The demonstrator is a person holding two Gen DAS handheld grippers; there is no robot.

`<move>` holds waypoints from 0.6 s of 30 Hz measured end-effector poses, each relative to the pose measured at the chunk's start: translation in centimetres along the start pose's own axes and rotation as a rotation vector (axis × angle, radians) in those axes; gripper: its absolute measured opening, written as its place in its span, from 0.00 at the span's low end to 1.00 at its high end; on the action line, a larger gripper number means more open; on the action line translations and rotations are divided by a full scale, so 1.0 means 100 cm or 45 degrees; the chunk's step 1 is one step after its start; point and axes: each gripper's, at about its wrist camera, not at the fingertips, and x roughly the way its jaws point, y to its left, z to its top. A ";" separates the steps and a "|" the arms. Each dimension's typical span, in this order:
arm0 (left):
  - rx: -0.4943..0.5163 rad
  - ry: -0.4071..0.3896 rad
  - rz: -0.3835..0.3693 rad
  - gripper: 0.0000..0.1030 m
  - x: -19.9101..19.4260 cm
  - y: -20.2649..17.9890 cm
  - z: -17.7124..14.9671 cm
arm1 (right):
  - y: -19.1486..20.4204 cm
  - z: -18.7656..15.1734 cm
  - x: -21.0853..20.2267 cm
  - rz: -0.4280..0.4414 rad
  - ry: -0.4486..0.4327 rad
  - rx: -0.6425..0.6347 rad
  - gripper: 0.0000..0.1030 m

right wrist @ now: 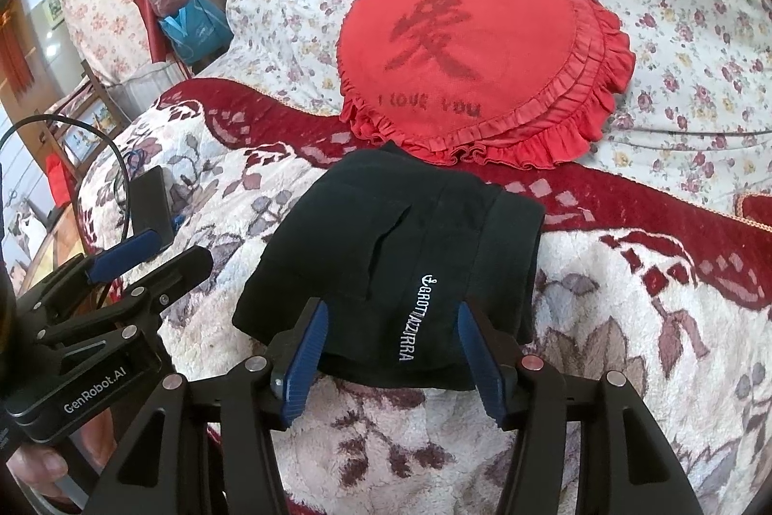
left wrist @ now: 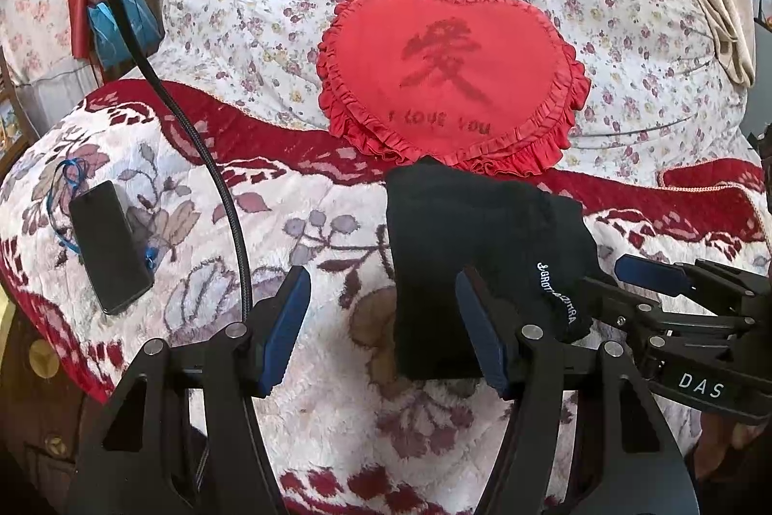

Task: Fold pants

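Observation:
The black pants [left wrist: 463, 244] lie folded into a compact bundle on the fleece blanket, white lettering facing up; they also show in the right wrist view [right wrist: 400, 264]. My left gripper [left wrist: 381, 322] is open, its right finger at the bundle's left edge, nothing between the pads. My right gripper [right wrist: 393, 351] is open, its jaws straddling the bundle's near edge without closing on it. Each gripper shows in the other's view: the right one [left wrist: 613, 281] beside the pants' right side, the left one [right wrist: 159, 247] left of the bundle.
A red heart-shaped cushion [left wrist: 448, 76] lies just behind the pants on the floral quilt [left wrist: 270, 18]. A black phone [left wrist: 108, 247] with a blue cord lies at the left of the blanket [left wrist: 328, 409]. A black cable [left wrist: 207, 158] hangs across the left. Clutter stands beyond the bed's left edge.

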 end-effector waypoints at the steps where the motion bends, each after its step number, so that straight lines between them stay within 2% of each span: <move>1: 0.000 0.000 -0.001 0.61 0.000 0.000 0.000 | 0.000 0.000 0.000 0.002 0.000 -0.002 0.53; 18: 0.007 -0.001 0.002 0.61 0.000 -0.001 -0.003 | 0.000 0.001 0.000 0.003 -0.001 -0.005 0.54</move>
